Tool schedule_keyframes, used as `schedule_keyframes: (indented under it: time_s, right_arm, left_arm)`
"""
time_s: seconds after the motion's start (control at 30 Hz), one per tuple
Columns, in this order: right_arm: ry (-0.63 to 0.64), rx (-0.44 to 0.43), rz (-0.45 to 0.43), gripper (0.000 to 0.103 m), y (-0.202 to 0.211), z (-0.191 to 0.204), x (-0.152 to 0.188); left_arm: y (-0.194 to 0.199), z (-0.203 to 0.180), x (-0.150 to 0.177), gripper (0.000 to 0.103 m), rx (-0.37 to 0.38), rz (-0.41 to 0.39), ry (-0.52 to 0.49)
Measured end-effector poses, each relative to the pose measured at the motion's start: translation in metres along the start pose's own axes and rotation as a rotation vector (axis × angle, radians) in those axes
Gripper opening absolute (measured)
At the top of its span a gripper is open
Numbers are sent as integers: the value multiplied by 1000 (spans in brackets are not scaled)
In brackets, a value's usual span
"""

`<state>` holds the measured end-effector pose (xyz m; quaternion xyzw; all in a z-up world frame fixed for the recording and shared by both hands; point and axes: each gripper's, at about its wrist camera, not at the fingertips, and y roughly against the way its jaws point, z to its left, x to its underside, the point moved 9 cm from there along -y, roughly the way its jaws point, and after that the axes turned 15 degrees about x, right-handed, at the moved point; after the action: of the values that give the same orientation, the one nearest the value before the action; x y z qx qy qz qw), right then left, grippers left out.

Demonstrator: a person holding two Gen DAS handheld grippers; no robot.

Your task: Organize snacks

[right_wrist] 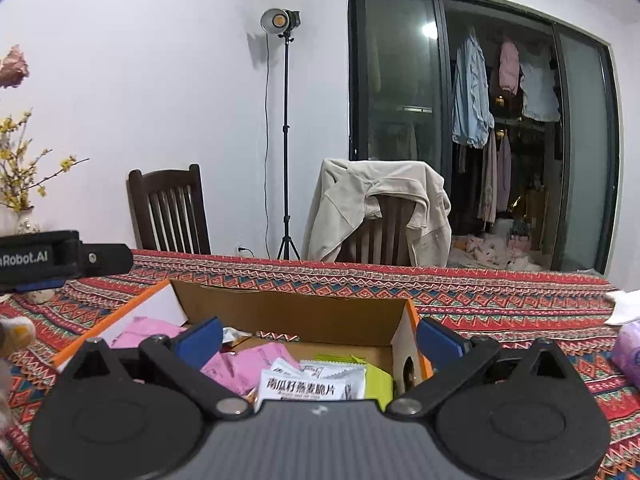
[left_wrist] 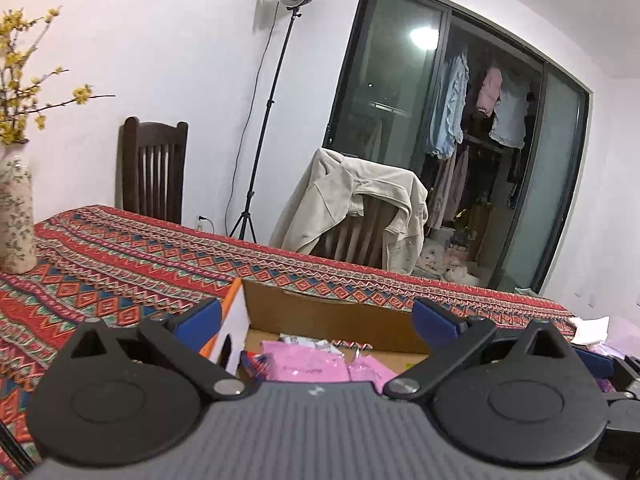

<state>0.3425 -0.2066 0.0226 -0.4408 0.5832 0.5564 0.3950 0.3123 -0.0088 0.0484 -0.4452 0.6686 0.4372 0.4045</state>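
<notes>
left gripper (left_wrist: 316, 322): jaws spread wide, nothing between the blue pads; it hovers over the near-left part of the box, left pad outside the box's left wall.
right gripper (right_wrist: 320, 340): also wide apart and empty, poised over the near-right part of the box; right pad sits outside the box's right end wall.
cardboard box (right_wrist: 288, 306): open-topped, brown inside, orange and white outside, sitting on the patterned tablecloth (right_wrist: 500, 300).
pink packets (right_wrist: 244, 364): lying flat on the box floor, left and centre; also visible in the left wrist view (left_wrist: 304, 364).
white packet (right_wrist: 308, 388): printed with black Chinese text, at the near edge of the box, lying over a second white packet behind it.
green packet (right_wrist: 378, 378): just right of the white packets, touching them, near the box's right wall.
small dark-striped wrapper (left_wrist: 352, 345): further back on the box floor; probably another snack, too small to tell.
purple pack (right_wrist: 628, 352): on the cloth outside the box, well to the right.
vase (left_wrist: 16, 208): floral, with yellow blossom branches, on the far left of the table.
chairs: dark wooden chair (right_wrist: 170, 210) and a second chair draped with a beige jacket (right_wrist: 376, 208), both behind the table.
light stand (right_wrist: 286, 140): lamp on a tripod against the wall, between the chairs.
</notes>
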Motion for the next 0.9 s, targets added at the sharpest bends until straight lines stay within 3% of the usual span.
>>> schedule_keyframes:
  time_s: [0.23, 0.5, 0.9]
  right_arm:
    - [-4, -6, -5, 103, 46, -1, 11]
    - [-5, 1, 30, 103, 89, -2, 46]
    - [-47, 23, 98, 103, 122, -14, 99]
  left_arm:
    - [47, -7, 12, 103, 8, 5, -8]
    - [91, -7, 44, 103, 25, 51, -26]
    - [128, 0, 94, 103, 35, 111, -37]
